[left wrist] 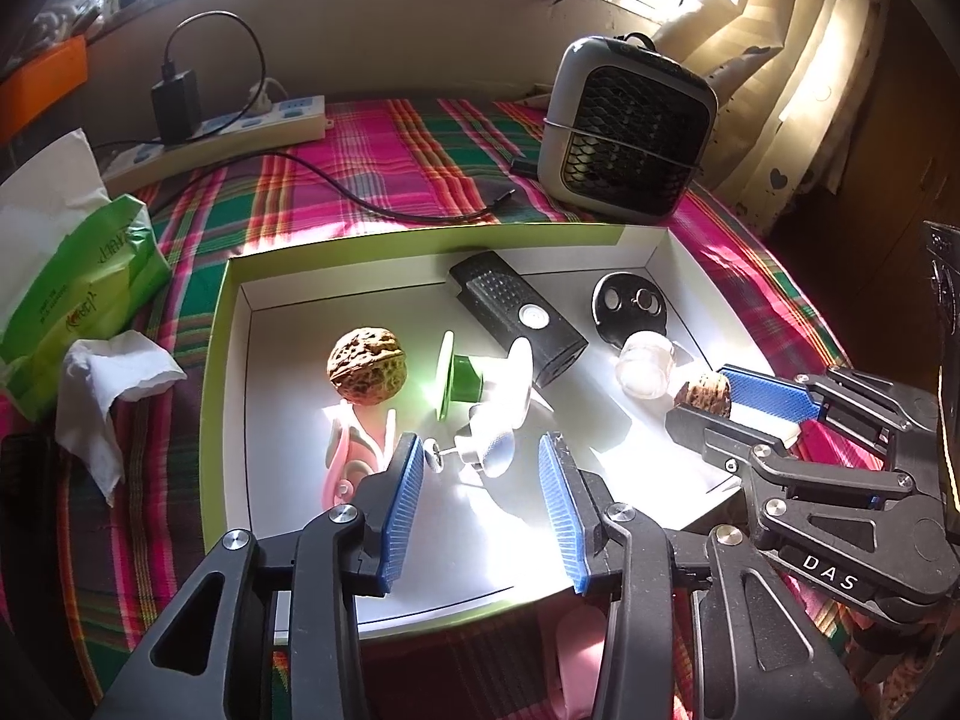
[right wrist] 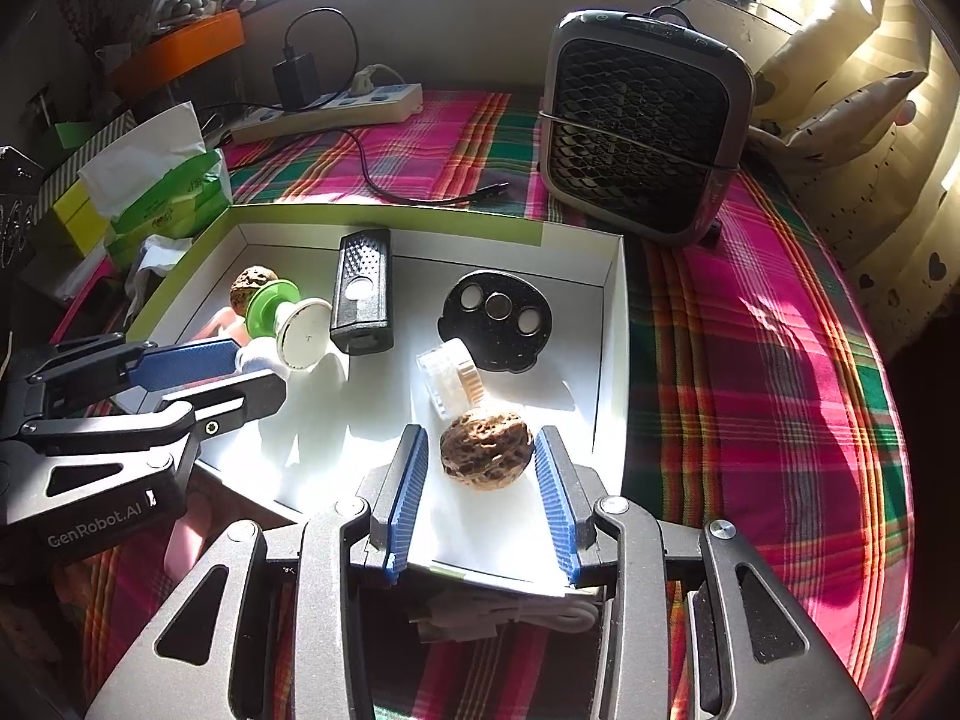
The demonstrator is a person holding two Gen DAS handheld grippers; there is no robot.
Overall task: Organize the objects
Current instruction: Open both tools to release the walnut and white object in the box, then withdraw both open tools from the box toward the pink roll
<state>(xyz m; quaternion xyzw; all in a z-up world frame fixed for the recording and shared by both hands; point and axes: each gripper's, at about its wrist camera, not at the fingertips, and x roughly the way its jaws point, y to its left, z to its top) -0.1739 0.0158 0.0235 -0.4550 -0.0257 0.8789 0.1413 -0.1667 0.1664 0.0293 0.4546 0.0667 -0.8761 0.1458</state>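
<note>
A shallow white box with a green rim (left wrist: 216, 324) (right wrist: 612, 324) lies on the plaid cloth. In it are two walnuts, a green and white spool (left wrist: 462, 375) (right wrist: 270, 315), a black rectangular device (left wrist: 516, 315) (right wrist: 362, 291), a black oval plate (left wrist: 630, 306) (right wrist: 495, 318), a clear jar (left wrist: 645, 366) (right wrist: 450, 375), a pink piece (left wrist: 354, 444) and a small metal knob (left wrist: 486, 450). My left gripper (left wrist: 480, 498) (right wrist: 240, 372) is open and empty over the knob. My right gripper (right wrist: 480, 480) (left wrist: 720, 402) is open with one walnut (right wrist: 486, 449) (left wrist: 705, 396) between its fingers. The other walnut (left wrist: 366, 365) (right wrist: 252, 285) rests on the pink piece.
A grey fan heater (left wrist: 630, 126) (right wrist: 642, 120) stands behind the box. A power strip with a charger and cable (left wrist: 240, 120) (right wrist: 336, 105) lies at the back left. A green tissue pack (left wrist: 78, 276) (right wrist: 168, 186) and a crumpled tissue (left wrist: 108, 396) lie left of the box.
</note>
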